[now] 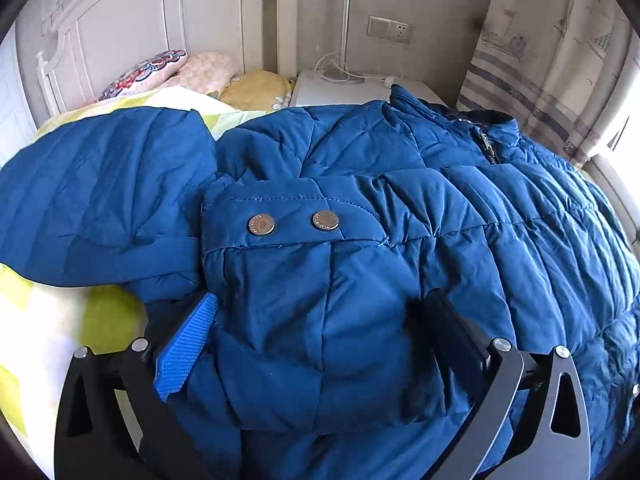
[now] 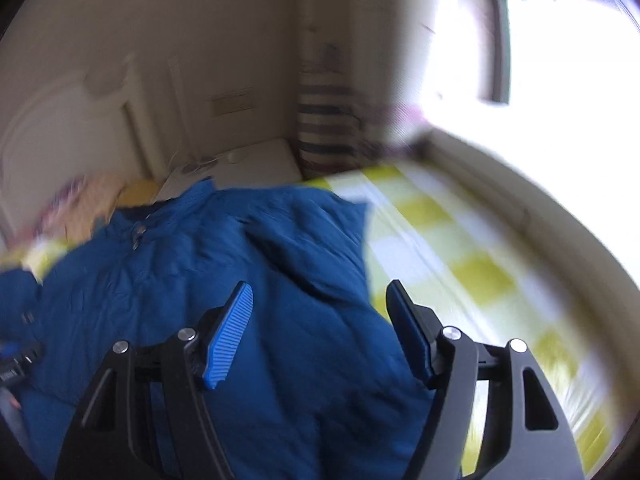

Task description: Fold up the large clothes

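Lying under both wide-spread, empty grippers (image 1: 320, 330) (image 2: 320, 316), blue jacket (image 1: 360, 200) shows no legible writing.

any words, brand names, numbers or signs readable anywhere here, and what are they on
No text can be read in either view.
Two metal snap buttons on the blue jacket: lettering stamped round the rims, too small to read.
Headboard: faint marks at upper left, too small to read.
Wall socket plate: no legible marking.
Curtain: printed pictures only, no words visible.
Right wrist view: too blurred to read anything.
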`<move>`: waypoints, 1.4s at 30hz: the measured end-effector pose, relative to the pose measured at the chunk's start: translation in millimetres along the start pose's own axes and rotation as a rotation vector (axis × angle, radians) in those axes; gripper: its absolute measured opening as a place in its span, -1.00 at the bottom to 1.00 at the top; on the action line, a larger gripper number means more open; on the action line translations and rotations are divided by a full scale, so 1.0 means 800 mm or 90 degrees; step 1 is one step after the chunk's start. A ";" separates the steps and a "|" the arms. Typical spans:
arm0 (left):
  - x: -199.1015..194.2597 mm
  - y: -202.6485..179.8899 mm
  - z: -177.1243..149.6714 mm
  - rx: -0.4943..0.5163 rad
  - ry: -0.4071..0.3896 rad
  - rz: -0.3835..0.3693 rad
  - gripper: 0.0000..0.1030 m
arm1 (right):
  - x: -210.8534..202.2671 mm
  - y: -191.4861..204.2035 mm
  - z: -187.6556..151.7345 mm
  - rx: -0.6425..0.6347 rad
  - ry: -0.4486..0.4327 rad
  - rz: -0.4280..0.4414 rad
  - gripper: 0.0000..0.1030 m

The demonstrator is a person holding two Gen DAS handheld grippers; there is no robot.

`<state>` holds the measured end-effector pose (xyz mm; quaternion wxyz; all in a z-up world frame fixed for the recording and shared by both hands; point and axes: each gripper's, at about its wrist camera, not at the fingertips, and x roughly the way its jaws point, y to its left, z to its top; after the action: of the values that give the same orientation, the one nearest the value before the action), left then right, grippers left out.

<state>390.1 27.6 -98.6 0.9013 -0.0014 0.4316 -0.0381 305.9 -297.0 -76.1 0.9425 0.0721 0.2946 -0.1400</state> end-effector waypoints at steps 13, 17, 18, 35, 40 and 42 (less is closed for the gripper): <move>-0.001 0.005 -0.004 -0.011 -0.003 -0.005 0.91 | 0.056 0.079 0.024 -0.049 0.144 0.104 0.53; -0.008 0.011 -0.006 -0.025 -0.021 -0.022 0.91 | 0.006 0.131 -0.025 -0.195 0.125 0.139 0.73; -0.016 0.018 -0.006 -0.041 -0.041 -0.048 0.91 | 0.011 0.142 -0.037 -0.232 0.141 0.132 0.74; -0.090 0.489 -0.044 -0.689 -0.197 -0.036 0.91 | -0.008 0.072 -0.029 -0.045 0.033 0.169 0.78; -0.075 0.519 -0.016 -0.690 -0.171 -0.085 -0.75 | -0.001 0.037 -0.027 0.046 0.035 0.196 0.78; -0.099 0.495 0.002 -0.653 -0.226 -0.058 -0.87 | -0.001 0.033 -0.026 0.053 0.030 0.199 0.78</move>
<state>368.6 428.1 -50.0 0.8413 -0.4662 0.2354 0.1393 302.4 -267.0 -91.3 0.9418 0.1595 0.2958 -0.0021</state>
